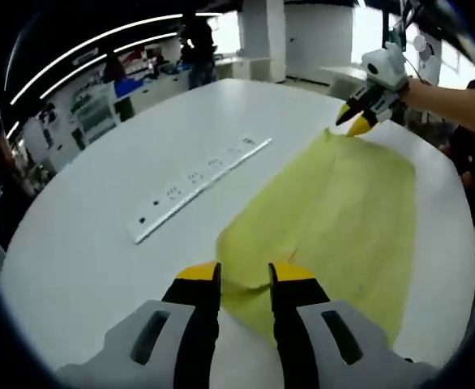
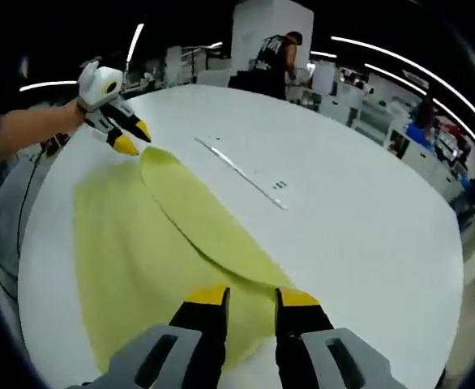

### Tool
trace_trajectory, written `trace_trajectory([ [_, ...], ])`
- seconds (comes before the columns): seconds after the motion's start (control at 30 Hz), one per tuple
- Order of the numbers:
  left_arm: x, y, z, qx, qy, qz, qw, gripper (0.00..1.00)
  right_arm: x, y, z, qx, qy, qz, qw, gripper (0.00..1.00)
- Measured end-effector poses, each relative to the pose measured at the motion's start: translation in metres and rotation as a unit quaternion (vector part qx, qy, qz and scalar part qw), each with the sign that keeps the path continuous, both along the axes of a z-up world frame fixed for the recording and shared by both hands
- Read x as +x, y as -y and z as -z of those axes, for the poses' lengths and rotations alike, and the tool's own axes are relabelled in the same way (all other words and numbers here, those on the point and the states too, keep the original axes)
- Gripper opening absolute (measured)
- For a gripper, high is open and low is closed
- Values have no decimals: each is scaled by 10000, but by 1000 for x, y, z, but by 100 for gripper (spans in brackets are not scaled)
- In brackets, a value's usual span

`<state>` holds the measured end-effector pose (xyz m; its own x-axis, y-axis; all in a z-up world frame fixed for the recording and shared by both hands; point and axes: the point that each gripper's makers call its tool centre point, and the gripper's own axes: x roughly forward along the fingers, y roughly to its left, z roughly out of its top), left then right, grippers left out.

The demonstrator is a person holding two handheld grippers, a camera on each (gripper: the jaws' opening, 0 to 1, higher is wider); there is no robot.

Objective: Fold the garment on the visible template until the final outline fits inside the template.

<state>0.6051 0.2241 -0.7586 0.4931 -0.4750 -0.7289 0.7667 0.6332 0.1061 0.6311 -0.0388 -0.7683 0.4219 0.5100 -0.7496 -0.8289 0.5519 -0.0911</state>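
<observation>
A pale yellow garment [image 1: 343, 211] lies spread on the round white table [image 1: 100, 243]. A paler sheet [image 1: 444, 219] shows under it along its far side. My left gripper [image 1: 246, 275] has its jaws close together, with a raised bit of the garment's edge between them. My right gripper [image 1: 357, 120] holds the garment's far corner. In the right gripper view a long flap of the garment [image 2: 205, 227] is turned over and runs from the left gripper [image 2: 132, 138] down to my right gripper [image 2: 250, 296], whose jaws are narrowly set on the cloth.
A long white socket strip [image 1: 201, 186] [image 2: 241, 172] lies on the table beside the garment. A person's forearm [image 1: 456, 101] reaches in behind the right gripper. People and shelves stand beyond the table's far edge [image 2: 278, 49].
</observation>
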Motion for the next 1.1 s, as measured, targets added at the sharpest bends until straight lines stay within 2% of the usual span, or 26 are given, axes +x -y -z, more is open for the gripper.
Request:
trace_trajectory([
  [0.07,-3,-1,6,210,-25,163,9996,21,-1,-1,5,-109,-40,-82,9999,16],
  [0.17,-5,-2,10,597,125,467,9970,19,1,-3,9,-355,137,-302,9988,16],
  [0.33,-6,0,14,924,235,753,9926,17,5,-9,11,-523,244,-513,9970,15],
  [0.43,-10,-1,19,1228,256,1045,9866,17,7,-10,14,-674,294,-620,9954,15],
  [0.47,-11,-5,22,1487,272,1160,9817,16,6,-10,15,-724,289,-656,9948,15],
  [0.53,-12,-8,24,1689,308,1280,9768,15,7,-9,17,-847,334,-732,9932,15],
  [0.8,-10,-13,27,2043,442,1404,9678,9,9,-6,21,-1188,495,-983,9868,12],
  [0.93,-6,-15,26,2158,514,1399,9650,4,15,-8,14,-1311,837,-1105,9816,7],
  [1.03,-5,-16,29,2262,501,1440,9621,0,15,-14,11,-1263,902,-1193,9807,8],
  [1.07,-5,-17,29,2279,512,1441,9616,0,19,-15,8,-1376,1089,-1323,9755,8],
  [1.1,-5,-17,29,2283,509,1440,9615,0,17,-17,9,-1388,1070,-1359,9751,8],
])
